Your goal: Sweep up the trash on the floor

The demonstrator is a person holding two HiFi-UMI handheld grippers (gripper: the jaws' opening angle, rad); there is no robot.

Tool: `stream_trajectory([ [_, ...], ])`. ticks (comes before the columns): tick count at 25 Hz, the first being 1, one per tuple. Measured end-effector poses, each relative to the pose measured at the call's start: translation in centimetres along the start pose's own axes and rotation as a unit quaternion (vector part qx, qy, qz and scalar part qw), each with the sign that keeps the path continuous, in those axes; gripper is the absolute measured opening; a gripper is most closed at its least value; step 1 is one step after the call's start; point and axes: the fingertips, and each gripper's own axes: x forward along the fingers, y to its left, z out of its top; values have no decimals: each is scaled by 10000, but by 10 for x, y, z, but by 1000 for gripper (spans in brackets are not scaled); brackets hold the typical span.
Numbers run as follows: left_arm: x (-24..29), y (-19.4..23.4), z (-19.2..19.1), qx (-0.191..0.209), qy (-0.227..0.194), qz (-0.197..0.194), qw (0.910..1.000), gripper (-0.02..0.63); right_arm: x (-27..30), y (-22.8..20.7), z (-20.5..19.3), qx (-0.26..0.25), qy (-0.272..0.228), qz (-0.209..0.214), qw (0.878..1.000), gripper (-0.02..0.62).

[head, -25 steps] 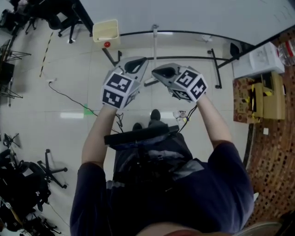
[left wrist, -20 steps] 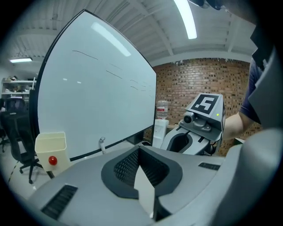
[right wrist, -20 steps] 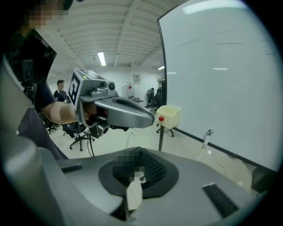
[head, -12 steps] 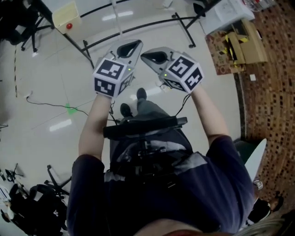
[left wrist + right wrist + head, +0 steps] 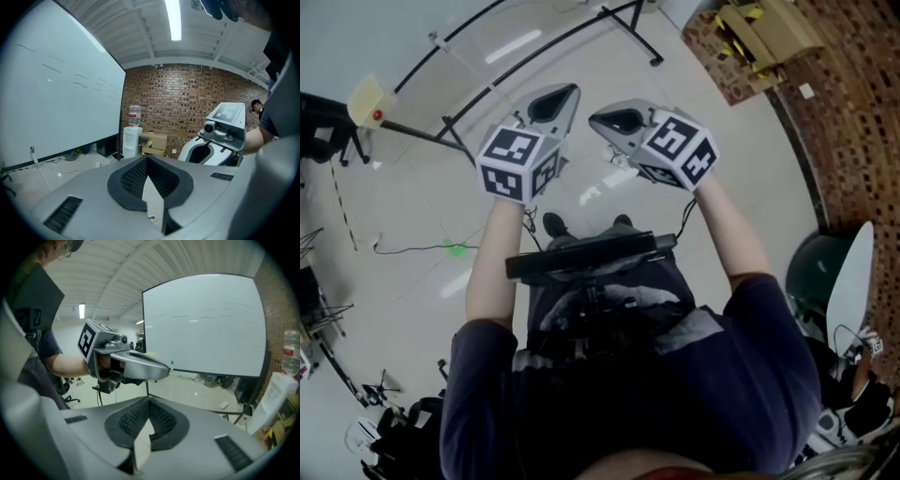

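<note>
1. The person wears a dark navy short-sleeved shirt (image 5: 750, 375), with paler grey straps (image 5: 698, 328) across its front.
2. A flat black bar (image 5: 586, 256) crosses the body at the waist, above dark shoes (image 5: 554, 223).
3. The left gripper (image 5: 570, 92) and right gripper (image 5: 600, 118) have smooth grey shells, each with a dark teardrop hollow on top.
4. Each carries a cube (image 5: 514, 161) of black-and-white square markers.
5. The pads (image 5: 133, 177) are black and ribbed, and slotted vents (image 5: 63, 213) flank them.
6. A small round camera lens (image 5: 209, 127) sits under the right gripper's cube.
7. Thin black cables (image 5: 684, 217) hang behind the cubes.
</note>
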Motion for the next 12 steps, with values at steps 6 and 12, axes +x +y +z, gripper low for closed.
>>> stream_trajectory([
  [6, 55, -76, -11, -69, 265, -303, 9992, 3, -80, -30, -52, 342, -144, -239, 9990, 11],
  [12, 90, -122, -7, 186, 384, -366, 9984, 3, -140, -50, -93, 656, -266, -383, 9968, 11],
])
